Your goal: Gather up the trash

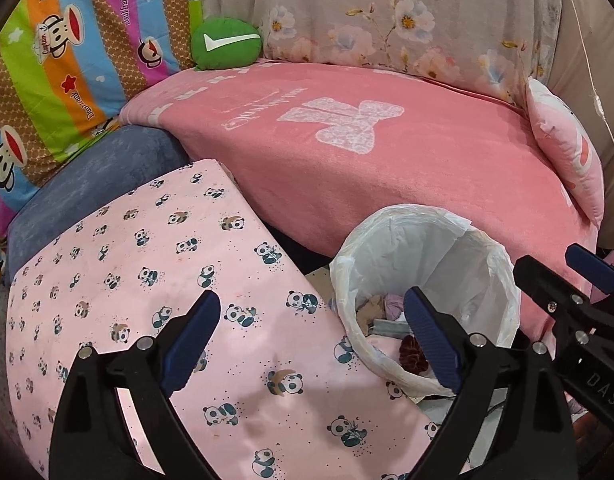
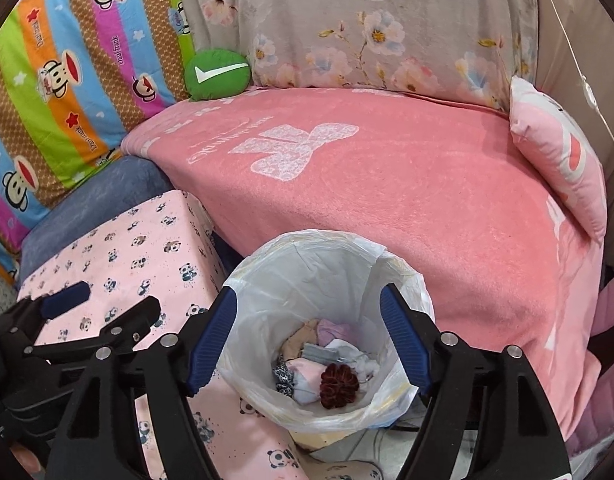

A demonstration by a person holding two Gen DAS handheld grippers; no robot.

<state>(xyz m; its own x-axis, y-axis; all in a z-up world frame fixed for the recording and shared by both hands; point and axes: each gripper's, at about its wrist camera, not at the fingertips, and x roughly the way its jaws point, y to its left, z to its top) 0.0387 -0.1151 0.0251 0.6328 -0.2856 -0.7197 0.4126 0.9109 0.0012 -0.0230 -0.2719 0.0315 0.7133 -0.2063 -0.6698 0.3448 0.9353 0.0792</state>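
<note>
Bin (image 2: pixel 403 276) below parted fingers (image 2: pixel 403 340) (right).

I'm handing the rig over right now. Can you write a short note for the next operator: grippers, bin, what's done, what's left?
Left gripper: jaws open, holding nothing, over the panda-print cover beside the bin.
Right gripper: jaws open, holding nothing, directly above the bin's mouth.
Bin: white liner, standing between the panda-print cover and the pink blanket.
Done: several scraps already lie in the bin, including a dark red scrunchie and a grey mask.
Left: no loose trash shows on the blanket or the cover in either view. Scan elsewhere before calling it finished.
</note>
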